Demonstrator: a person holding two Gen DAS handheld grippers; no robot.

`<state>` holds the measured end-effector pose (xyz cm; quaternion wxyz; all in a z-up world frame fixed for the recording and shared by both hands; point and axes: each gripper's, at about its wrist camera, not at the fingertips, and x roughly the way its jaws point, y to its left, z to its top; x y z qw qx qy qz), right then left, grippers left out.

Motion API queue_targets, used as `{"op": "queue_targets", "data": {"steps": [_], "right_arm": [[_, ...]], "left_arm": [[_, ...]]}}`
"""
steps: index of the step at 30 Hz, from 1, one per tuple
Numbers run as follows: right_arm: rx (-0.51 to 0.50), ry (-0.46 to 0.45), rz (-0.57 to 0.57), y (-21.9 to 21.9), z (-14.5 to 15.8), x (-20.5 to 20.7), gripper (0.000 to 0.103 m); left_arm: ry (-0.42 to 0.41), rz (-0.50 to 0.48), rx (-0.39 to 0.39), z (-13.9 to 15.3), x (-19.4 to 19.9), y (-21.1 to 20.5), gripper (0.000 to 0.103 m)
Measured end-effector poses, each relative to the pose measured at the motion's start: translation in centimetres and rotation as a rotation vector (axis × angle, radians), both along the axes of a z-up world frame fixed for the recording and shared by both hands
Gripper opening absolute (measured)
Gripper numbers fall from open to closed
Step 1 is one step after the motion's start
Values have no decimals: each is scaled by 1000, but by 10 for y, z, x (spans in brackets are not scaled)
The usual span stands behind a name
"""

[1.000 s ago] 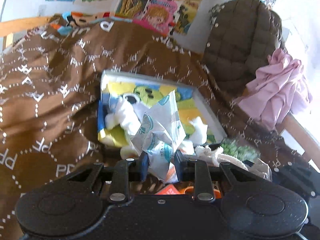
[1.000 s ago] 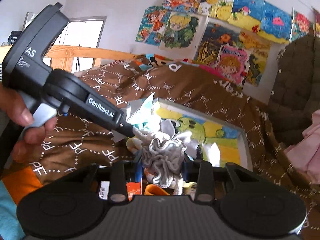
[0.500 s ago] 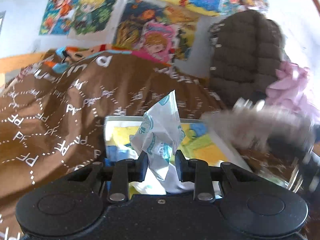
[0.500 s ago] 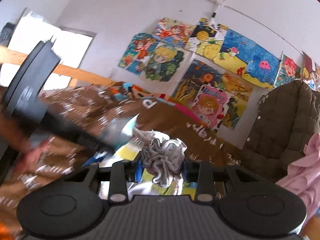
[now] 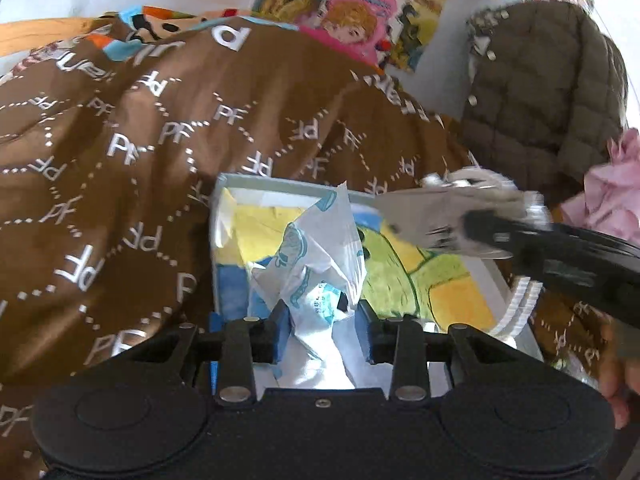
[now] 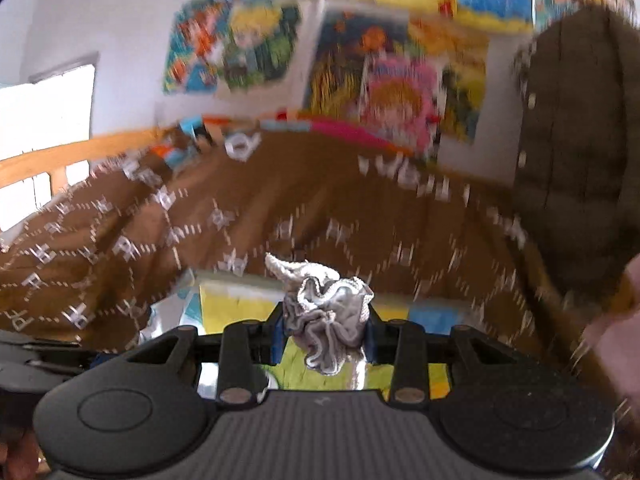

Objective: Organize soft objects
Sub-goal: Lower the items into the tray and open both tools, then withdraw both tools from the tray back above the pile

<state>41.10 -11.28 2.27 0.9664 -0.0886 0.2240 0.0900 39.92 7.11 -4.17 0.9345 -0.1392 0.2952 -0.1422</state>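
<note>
My left gripper point(image 5: 322, 330) is shut on a crumpled white tissue pack with teal print point(image 5: 316, 256), held above a shallow white tray with a yellow, green and blue cartoon picture point(image 5: 436, 280). My right gripper point(image 6: 326, 330) is shut on a bunched grey cloth point(image 6: 328, 320). In the left wrist view the right gripper point(image 5: 472, 226) reaches in from the right over the tray, with the blurred grey cloth point(image 5: 432, 216) at its tip. The tray point(image 6: 236, 300) shows under the right gripper too.
The tray lies on a brown blanket with white "PF" lettering point(image 5: 120, 152). A brown quilted jacket point(image 5: 540, 80) and pink cloth point(image 5: 612, 192) hang at the right. Colourful drawings point(image 6: 256, 32) cover the wall behind. A wooden bed rail point(image 6: 60, 156) runs at the left.
Both grippers rose from the pile with their items and now tilt back down over the tray. The right gripper has moved in over the tray's right side.
</note>
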Motion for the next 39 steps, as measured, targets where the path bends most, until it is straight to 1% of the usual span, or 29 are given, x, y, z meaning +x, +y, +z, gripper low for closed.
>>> {"op": "queue_targets", "data": {"steps": [3,7,9,10,11,13,14,16,18,19,22,26,30,33,36,39], "right_arm": [[-26,58,-25,6,-15,10,40],[8,131,-48,5,-26,16,45],[6,143,-47,4,-28,16,50],[3,144,-47,4,-29,15,51],[3,148,-42,3,-29,14,55],[5,160,-38,0,-29,12,62],[6,163,-34,-1,-29,10,66],[10,165,-36,-5,-30,7,68],[33,164,-40,-13,-29,2,70],[45,157,-43,-17,-28,-2,73],[70,108,-46,-32,-19,-17,85],[107,50,-56,-52,-1,-39,92],[142,6,-67,-72,16,-64,95],[180,-21,-72,-87,27,-86,97],[226,-69,-87,-100,38,-113,102],[266,-130,-106,-113,49,-145,103]], "left_arm": [[-12,-24,41,-1,-2,-9,39],[-7,-33,60,-2,-2,-13,46],[-3,-30,47,-2,-1,-12,50],[-1,-27,34,-1,-2,-10,55],[0,-23,21,0,-3,-9,59],[3,-16,7,2,-3,-7,63],[0,-14,12,2,-4,-7,67],[-7,-9,27,4,-7,-8,72],[-11,-8,40,5,-10,-10,74],[-11,-11,44,5,-11,-10,75],[-21,-9,48,7,-17,-12,84],[-53,-4,48,16,-26,-15,94],[-89,-14,50,24,-39,-22,95],[-114,-2,60,32,-58,-26,95],[-170,27,50,42,-86,-27,98],[-231,29,54,62,-113,-28,99]]}}
